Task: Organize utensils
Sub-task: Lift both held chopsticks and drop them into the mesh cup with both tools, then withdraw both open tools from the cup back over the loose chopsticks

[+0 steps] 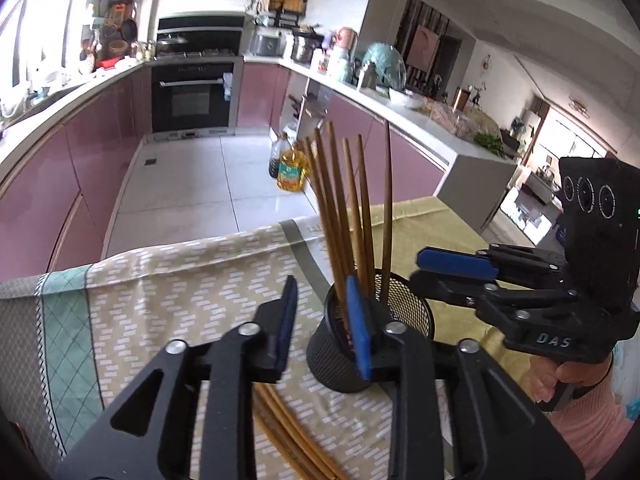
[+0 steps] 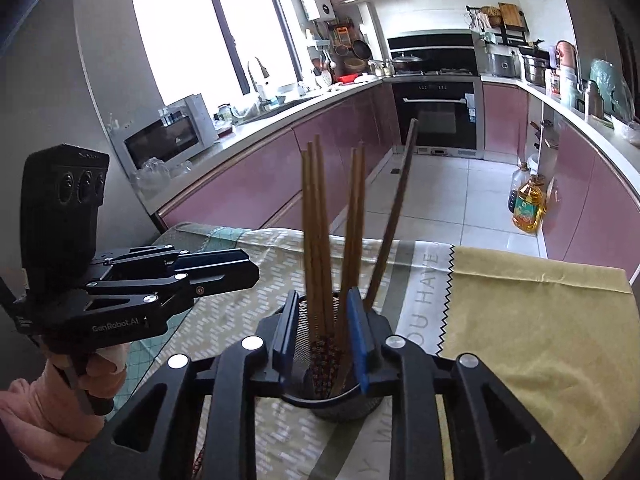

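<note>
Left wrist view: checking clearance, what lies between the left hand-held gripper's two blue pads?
Only bare patterned tablecloth shows in that gap; the black mesh cup stands behind the right pad.

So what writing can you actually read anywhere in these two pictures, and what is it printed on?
"DAS": right gripper, on its black body.
"GenRobot.AI": left gripper, on its black body.
"YOU HAVE": grey band of the cloth; the letters lower down are cut off by the gripper.
Oil bottle: label too blurred to read.
Oven: panel marks and sticker too small to read.
</note>
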A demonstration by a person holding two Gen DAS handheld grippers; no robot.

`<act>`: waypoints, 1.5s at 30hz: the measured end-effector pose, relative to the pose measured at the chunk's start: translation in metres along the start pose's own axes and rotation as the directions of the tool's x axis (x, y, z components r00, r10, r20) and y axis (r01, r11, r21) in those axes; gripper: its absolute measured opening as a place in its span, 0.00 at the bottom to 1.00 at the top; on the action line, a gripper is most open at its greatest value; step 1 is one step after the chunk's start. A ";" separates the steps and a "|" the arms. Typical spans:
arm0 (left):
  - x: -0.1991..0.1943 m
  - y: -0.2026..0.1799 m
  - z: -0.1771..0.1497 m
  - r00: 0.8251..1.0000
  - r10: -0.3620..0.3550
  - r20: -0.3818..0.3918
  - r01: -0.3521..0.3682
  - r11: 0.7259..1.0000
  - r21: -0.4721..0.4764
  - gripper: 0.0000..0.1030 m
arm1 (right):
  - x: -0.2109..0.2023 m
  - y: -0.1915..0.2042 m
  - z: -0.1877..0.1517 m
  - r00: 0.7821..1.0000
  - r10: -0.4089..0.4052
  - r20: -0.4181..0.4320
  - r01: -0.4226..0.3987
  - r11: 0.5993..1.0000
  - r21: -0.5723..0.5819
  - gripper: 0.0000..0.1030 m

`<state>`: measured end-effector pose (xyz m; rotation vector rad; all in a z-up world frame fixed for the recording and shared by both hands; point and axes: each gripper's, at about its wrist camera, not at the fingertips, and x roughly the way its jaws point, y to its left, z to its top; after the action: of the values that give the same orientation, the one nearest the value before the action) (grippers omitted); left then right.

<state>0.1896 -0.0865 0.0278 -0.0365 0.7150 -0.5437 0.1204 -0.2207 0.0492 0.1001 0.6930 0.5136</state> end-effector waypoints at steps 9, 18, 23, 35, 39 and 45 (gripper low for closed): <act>-0.041 0.020 -0.055 0.990 0.127 0.053 -0.127 0.992 -0.005 0.64 | 0.001 0.058 -0.046 0.994 0.098 -0.055 -0.104 0.987 -0.125 0.40; -0.038 0.037 -0.112 0.976 0.215 -0.037 -0.216 0.976 -0.019 0.71 | 0.056 0.069 -0.093 0.970 0.073 -0.232 -0.092 0.993 -0.071 0.40; -0.030 0.041 -0.133 0.973 0.213 -0.087 -0.217 0.975 -0.037 0.71 | 0.064 0.078 -0.106 0.965 0.040 -0.260 -0.063 0.995 -0.080 0.40; -0.021 0.037 -0.152 0.971 0.195 -0.136 -0.202 0.978 -0.043 0.71 | 0.070 0.076 -0.113 0.961 -0.024 -0.275 -0.002 0.995 -0.096 0.40; -0.021 0.035 -0.154 0.972 0.191 -0.139 -0.198 0.979 -0.039 0.71 | 0.069 0.076 -0.114 0.961 -0.034 -0.275 0.005 0.994 -0.105 0.40; -0.018 0.035 -0.154 0.971 0.187 -0.148 -0.195 0.980 -0.040 0.71 | 0.072 0.074 -0.113 0.959 -0.052 -0.278 0.023 0.994 -0.105 0.40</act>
<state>0.0967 -0.0243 -0.0859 0.0210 0.8640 -0.3443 0.0642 -0.1301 -0.0606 -0.0831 0.9432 0.5308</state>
